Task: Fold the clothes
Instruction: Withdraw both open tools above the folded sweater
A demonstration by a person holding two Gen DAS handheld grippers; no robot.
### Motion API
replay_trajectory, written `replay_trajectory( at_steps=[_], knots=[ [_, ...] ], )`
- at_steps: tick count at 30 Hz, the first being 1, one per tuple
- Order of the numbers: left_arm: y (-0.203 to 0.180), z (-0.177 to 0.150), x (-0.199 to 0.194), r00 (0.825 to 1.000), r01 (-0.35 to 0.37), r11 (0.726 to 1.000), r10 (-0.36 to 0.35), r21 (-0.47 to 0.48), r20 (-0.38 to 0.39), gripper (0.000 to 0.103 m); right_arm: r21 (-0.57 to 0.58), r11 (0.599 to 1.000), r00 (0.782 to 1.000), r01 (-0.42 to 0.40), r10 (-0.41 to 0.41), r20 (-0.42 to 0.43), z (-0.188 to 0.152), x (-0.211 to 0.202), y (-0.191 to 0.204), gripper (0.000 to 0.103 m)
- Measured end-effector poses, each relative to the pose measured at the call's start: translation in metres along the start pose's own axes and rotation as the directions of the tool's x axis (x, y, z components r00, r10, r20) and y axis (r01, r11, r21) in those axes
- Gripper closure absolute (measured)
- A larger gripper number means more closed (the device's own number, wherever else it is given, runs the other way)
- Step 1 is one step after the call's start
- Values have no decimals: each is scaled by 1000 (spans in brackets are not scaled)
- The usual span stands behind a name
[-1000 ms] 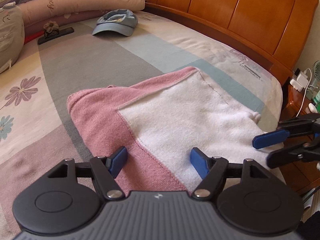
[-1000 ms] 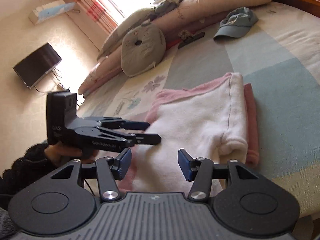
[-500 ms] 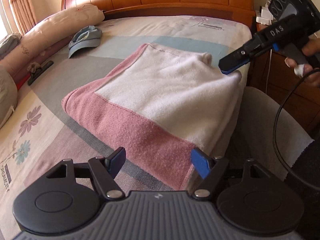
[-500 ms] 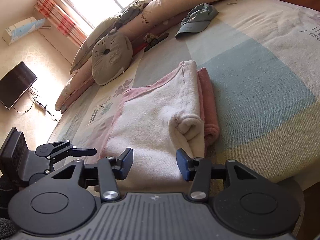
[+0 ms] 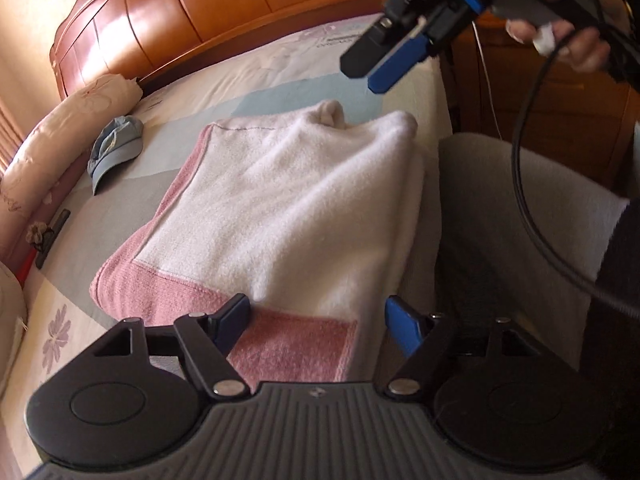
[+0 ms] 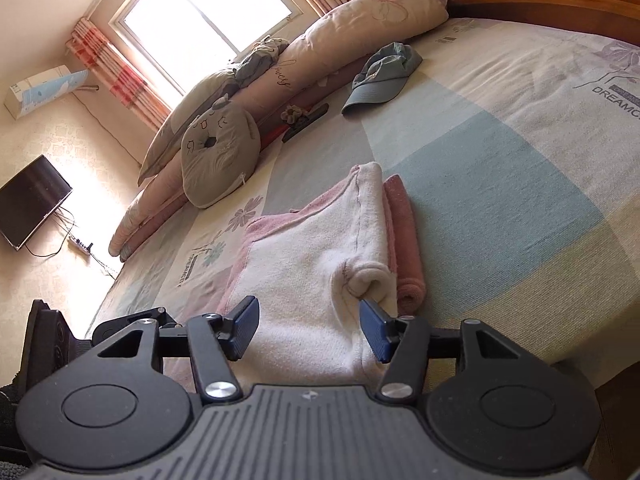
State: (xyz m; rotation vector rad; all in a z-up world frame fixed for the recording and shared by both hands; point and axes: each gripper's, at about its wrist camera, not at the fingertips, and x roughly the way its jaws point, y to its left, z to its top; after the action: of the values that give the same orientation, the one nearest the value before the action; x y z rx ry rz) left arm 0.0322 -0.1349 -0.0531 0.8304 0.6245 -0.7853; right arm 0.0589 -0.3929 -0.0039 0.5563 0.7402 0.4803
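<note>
With both tongs empty, I'm setting up the next fold. Left gripper (image 5: 316,320) stands wide, jaws straddling the near pink hem without pinching it. Right gripper (image 6: 308,330) is about half spread and opening, white fleece between the jaws but the pads not pressing on it; in the left view it hangs above the far white corner.

The pink-and-white fleece garment (image 5: 288,216) lies already folded into a rough rectangle at the near edge of the bed (image 6: 500,168), one side draping over the mattress edge toward my lap. A rolled cuff (image 6: 366,278) bulges at the right corner.

My read: next is one more fold, or squaring the stack.
- Pinch all layers at each corner, not only the top white one.
- Tuck that cuff in first, or the fold goes lumpy.
- Lift both corners together, level, and pull the draped edge onto the bed before folding.

Blue cap (image 6: 382,74) and pillows (image 6: 360,28) lie well apart, no interference.
</note>
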Motion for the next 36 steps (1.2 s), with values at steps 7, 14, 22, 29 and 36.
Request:
replay_trajectory(
  at_steps=[7, 14, 22, 29, 36],
  knots=[
    [0, -13, -10, 991, -131, 991, 131, 30, -29, 26, 20, 1000, 1000, -21, 21, 3, -6, 1, 1, 41],
    [29, -30, -28, 992, -125, 976, 122, -176, -26, 26, 2, 1000, 1000, -25, 25, 18, -10, -8, 4, 38],
    [61, -35, -59, 995, 72, 922, -40, -381, 92, 27, -188, 982, 1000, 21, -21, 6, 3, 7, 29, 35],
    [138, -32, -49, 983, 61, 743, 70, -666, 169, 24, -409, 912, 997, -38, 10, -70, 20, 69, 57, 33],
    [129, -16, 14, 980, 136, 788, -17, -600, 198, 23, -500, 866, 991, 33, -93, -96, 8, 91, 19, 43]
  ],
)
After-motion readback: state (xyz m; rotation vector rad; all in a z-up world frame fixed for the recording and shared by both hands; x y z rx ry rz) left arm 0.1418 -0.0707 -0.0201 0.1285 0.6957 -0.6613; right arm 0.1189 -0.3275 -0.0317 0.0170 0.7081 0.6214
